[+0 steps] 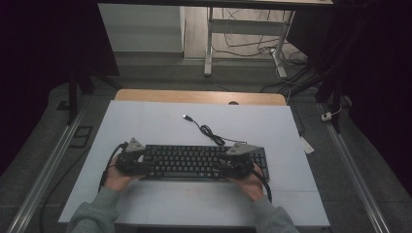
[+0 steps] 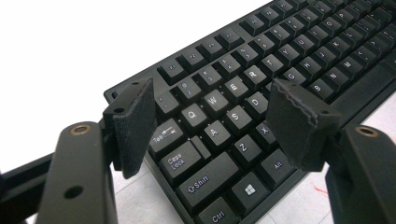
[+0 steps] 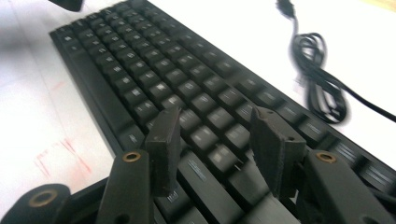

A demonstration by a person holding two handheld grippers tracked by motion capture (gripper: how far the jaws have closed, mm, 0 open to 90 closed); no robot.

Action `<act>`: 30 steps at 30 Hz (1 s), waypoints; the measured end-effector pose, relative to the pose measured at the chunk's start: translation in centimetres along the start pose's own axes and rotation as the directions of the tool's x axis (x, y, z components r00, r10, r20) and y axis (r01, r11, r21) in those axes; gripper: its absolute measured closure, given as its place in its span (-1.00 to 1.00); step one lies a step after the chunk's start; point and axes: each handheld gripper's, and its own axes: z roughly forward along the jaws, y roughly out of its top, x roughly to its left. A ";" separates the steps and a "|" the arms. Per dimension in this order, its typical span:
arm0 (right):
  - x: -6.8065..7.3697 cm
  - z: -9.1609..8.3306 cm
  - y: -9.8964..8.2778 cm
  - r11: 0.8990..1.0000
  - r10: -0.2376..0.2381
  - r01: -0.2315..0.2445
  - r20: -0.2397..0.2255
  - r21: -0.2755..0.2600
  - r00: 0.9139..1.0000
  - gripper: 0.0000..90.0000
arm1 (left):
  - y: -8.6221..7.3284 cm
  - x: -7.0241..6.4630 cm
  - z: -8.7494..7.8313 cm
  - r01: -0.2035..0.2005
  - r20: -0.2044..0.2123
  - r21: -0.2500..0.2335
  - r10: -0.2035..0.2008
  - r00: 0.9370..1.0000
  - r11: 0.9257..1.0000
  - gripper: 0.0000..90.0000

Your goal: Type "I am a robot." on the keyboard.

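Matte white table [image 1: 160, 121], flat black keyboard [image 1: 194, 161], both hand-held grippers [image 2: 210, 116] [image 3: 217, 149] released, empty.

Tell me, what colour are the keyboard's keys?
Black, with white letters; the keyboard shows best in the left gripper view.

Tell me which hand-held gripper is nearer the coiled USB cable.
Right. The right hand-held gripper sits over the keyboard's right end, just below the coiled USB cable; the left hand-held gripper is at the far left end.
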 end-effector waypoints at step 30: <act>-0.7 -0.8 -1.1 1.000 -0.009 0.009 0.015 0.021 1.000 0.13 | 0.4 -0.4 -0.6 0.020 0.067 -0.062 -0.016 0.998 0.998 -0.06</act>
